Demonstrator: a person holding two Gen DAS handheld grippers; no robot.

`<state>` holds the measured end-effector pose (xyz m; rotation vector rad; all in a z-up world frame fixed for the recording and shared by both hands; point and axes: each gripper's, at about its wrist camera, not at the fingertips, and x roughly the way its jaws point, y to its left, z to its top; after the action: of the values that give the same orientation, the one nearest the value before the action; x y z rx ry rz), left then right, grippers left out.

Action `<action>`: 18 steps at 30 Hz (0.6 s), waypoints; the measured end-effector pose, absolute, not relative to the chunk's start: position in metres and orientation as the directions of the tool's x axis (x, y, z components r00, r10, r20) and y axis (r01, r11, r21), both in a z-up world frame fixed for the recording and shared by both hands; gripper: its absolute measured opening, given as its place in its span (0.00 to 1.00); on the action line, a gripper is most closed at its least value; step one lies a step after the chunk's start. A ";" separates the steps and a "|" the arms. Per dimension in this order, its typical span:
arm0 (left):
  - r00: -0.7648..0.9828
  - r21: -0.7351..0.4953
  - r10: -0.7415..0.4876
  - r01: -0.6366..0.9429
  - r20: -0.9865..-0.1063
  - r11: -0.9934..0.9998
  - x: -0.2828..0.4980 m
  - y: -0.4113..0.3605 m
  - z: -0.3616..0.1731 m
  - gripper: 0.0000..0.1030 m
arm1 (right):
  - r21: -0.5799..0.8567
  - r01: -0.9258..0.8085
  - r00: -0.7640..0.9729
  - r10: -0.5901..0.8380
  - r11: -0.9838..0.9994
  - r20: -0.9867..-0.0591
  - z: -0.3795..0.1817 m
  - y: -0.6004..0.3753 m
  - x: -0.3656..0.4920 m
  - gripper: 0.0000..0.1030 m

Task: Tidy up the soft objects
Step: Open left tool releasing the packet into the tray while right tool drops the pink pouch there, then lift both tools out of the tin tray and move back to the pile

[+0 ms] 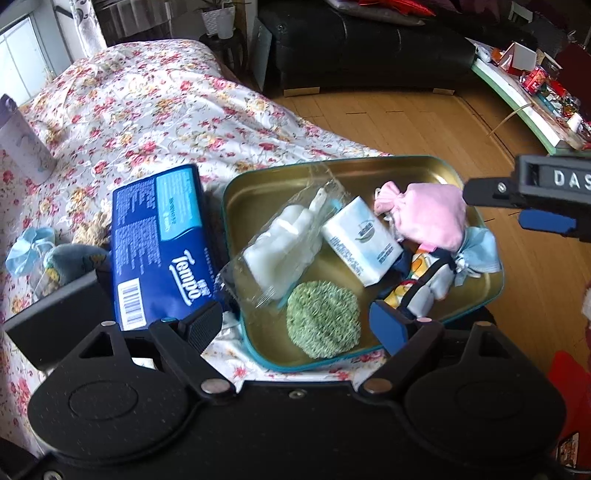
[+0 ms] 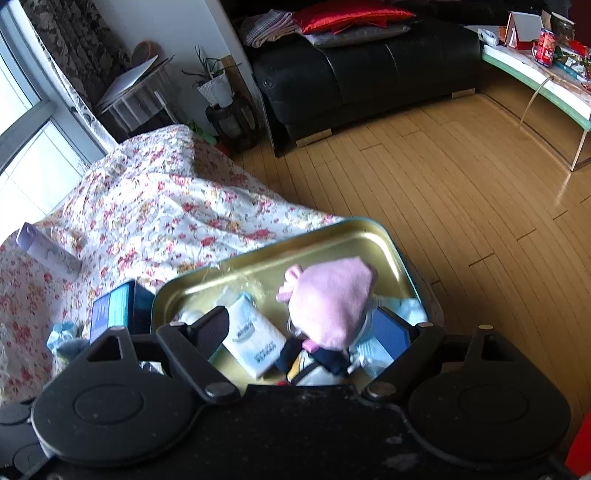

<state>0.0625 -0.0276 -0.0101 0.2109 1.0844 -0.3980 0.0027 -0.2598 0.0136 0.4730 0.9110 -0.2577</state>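
Blur smears pink pouch between open right gripper fingers.

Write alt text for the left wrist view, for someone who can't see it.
An open gold-lined tin on a floral bedspread holds a pink pouch, white tissue pack, green scrubber, bagged white item and patterned cloth. A blue Tempo pack lies left of it. The left gripper is open, holding nothing.

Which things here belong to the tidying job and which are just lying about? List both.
Job: tin, pink pouch, tissue pack, green scrubber, wrapped white item, Tempo pack, blue pouch.
Lying about: sofa, plant pot, cluttered table.
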 end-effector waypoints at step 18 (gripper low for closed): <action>0.426 0.038 -0.101 0.304 -0.899 0.952 0.039 0.035 -0.026 0.81 | 0.261 0.320 0.490 0.076 0.911 -0.868 -0.011 -0.202 -0.017 0.83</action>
<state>0.0389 0.0348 -0.0260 0.2061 1.1036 -0.2550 -0.0174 -0.2018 -0.0115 0.4196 1.0562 -0.1535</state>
